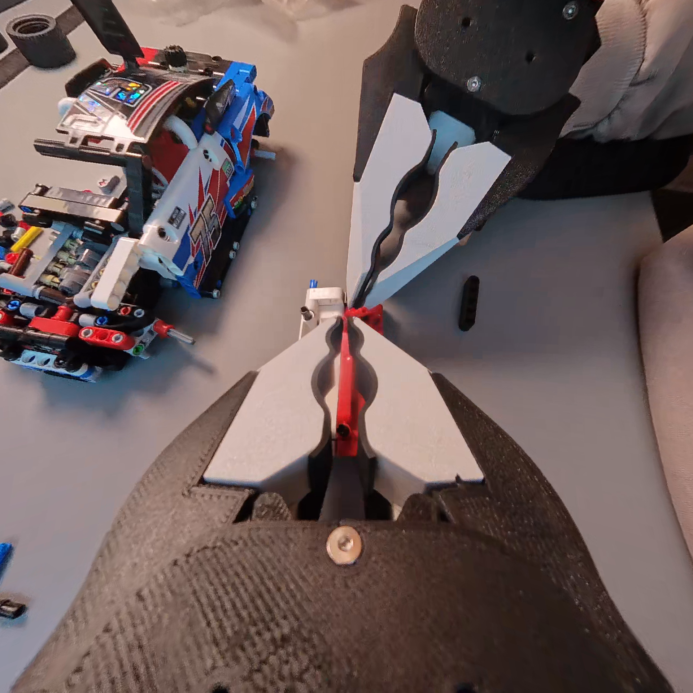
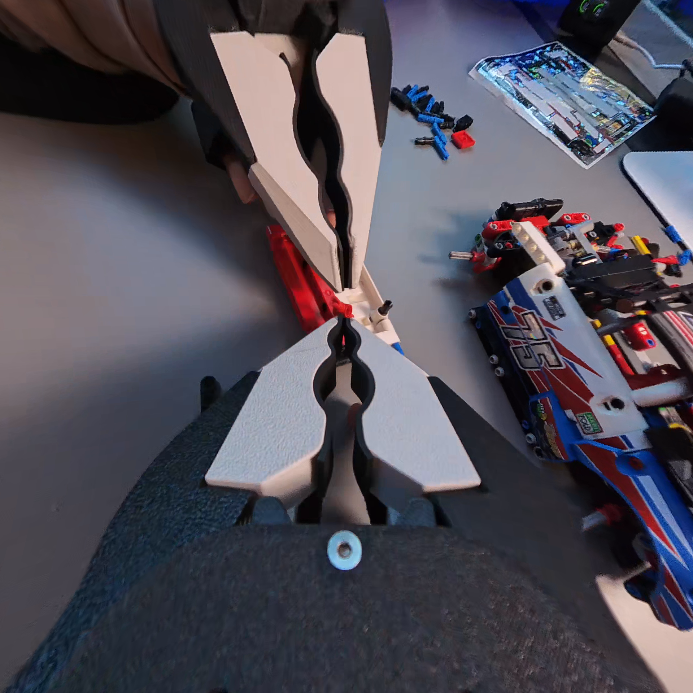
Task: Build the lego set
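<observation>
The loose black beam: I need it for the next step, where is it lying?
In the left wrist view the loose black beam lies alone on the grey table, right of where the two grippers meet, well away from the lego car on the left.

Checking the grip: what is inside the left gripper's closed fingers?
A red panel stands edgewise inside the left gripper, joined to a white piece ahead. Its gripped faces are covered.

This looks like an office or hobby desk: a plain grey counter (image 2: 112,225) carries a half-built toy car (image 2: 585,356), with loose pins (image 2: 427,108) and a printed instruction booklet (image 2: 562,97) beyond the car, and a pale laptop corner (image 2: 660,176) beside it.
</observation>
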A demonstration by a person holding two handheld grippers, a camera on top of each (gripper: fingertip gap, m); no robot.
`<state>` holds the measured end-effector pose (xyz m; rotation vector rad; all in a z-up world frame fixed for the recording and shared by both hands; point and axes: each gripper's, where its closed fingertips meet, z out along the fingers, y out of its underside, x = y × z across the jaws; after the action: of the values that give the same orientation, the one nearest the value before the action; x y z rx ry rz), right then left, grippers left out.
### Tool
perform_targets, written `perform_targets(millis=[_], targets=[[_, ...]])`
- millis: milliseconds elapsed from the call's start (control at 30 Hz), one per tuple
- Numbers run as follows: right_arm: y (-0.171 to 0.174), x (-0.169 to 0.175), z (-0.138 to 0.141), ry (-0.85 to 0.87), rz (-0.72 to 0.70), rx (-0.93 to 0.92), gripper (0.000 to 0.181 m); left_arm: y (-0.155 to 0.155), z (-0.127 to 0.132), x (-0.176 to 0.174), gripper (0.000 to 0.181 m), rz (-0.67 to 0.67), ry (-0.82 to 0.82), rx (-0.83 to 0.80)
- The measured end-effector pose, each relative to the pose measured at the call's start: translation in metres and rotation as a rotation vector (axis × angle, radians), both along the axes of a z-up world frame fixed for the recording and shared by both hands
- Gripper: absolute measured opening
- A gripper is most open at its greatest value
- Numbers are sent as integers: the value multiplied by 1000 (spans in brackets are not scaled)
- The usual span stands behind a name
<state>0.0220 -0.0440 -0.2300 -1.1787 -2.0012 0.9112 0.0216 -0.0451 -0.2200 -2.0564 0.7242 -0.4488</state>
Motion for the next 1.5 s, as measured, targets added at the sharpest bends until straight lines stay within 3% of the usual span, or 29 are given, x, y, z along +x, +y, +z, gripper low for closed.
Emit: perform_targets(millis=[400, 567, 700, 867, 967, 1200, 1267, 1367, 1500], targets=[[-2, 3, 1, 0, 44, 70, 3, -9, -4, -3, 14, -51, 205, 39], [-3, 5, 9, -57, 222, 160, 13, -9, 2, -9, 14, -55, 216, 56], [-5, 1, 3, -232, 447, 217, 13, -10, 15, -22, 15, -13, 132, 69], [-7, -5, -1, -416, 662, 288, 16, -22, 28, -34, 35, -14, -64, 76], [-8, -5, -5, -504, 739, 332, 16, -28, 26, -40, 50, -19, -74, 49], [-6, 4, -12, -632, 782, 380, 4, -29, 18, -39, 49, -28, -34, 45], [-13, -1, 2, -536, 743, 274, 4, -28, 21, -35, 45, -27, -59, 63], [-31, -28, 54, -196, 554, -119, 4, -25, 42, -25, 33, -27, -131, 168], [-22, -42, 120, 218, 252, -652, 4, -19, 71, -16, 25, 7, -236, 284]])
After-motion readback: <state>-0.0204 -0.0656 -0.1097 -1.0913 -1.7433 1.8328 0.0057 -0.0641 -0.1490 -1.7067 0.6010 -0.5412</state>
